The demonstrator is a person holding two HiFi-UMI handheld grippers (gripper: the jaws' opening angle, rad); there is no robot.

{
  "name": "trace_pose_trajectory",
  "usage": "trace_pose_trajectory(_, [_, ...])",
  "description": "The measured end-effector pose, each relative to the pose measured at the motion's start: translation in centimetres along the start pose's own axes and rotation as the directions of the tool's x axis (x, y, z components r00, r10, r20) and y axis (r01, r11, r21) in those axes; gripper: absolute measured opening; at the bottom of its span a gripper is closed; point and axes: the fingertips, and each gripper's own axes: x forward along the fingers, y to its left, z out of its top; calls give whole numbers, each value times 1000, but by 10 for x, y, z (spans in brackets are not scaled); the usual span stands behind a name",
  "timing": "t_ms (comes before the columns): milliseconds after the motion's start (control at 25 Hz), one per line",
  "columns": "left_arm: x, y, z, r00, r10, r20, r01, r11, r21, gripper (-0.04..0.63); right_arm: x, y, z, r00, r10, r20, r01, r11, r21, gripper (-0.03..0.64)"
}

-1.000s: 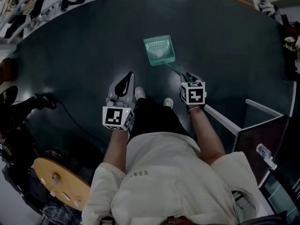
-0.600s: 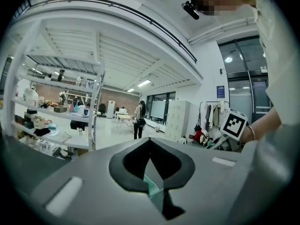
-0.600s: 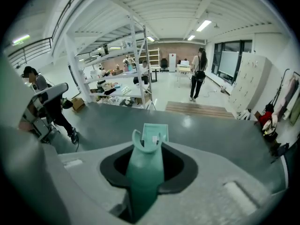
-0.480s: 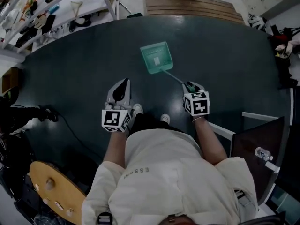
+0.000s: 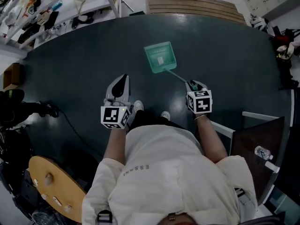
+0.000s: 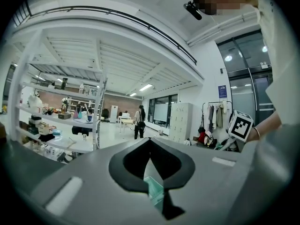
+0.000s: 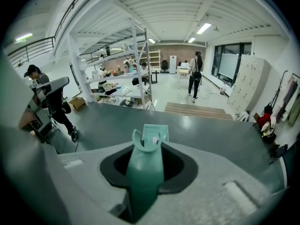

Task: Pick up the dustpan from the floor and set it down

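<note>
The green dustpan (image 5: 160,57) has a long thin handle (image 5: 178,75) that runs back to my right gripper (image 5: 192,85), which is shut on the handle's end. In the right gripper view the handle (image 7: 143,172) fills the gap between the jaws and the pan (image 7: 154,134) shows beyond it, over the dark floor. I cannot tell whether the pan touches the floor. My left gripper (image 5: 122,80) is held level at the left, shut with nothing in it. In the left gripper view its tips (image 6: 150,138) meet, and a bit of the dustpan (image 6: 153,191) shows through the opening.
White shelving (image 5: 56,3) stands at the far left and wooden planks (image 5: 197,6) lie at the far edge of the dark floor (image 5: 84,64). A cable (image 5: 70,121) runs at the left and a round wooden seat (image 5: 51,182) is near. A white frame with a dark panel (image 5: 258,139) stands at the right.
Both grippers have come up, and the dustpan has risen with the right one, still gripped by its handle. The left gripper stays shut and empty.
</note>
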Motion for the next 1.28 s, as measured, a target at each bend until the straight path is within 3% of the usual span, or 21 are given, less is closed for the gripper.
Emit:
trace_pose_trajectory(280, [11, 24, -15, 999, 9, -45, -11, 999, -39, 15, 33, 8, 6, 998, -6, -57, 6, 1000, -1, 74])
trace_pose_trajectory(600, [47, 70, -41, 995, 10, -100, -16, 998, -63, 15, 113, 20, 17, 986, -13, -166, 19, 999, 34, 74])
trace_pose_trajectory(1000, [78, 118, -99, 982, 3, -189, -28, 991, -129, 15, 221, 32, 4, 952, -33, -304, 47, 998, 40, 74])
trace_pose_trajectory(1280, [92, 150, -132, 974, 26, -227, -60, 988, -142, 15, 283, 34, -25, 924, -57, -377, 109, 987, 117, 74])
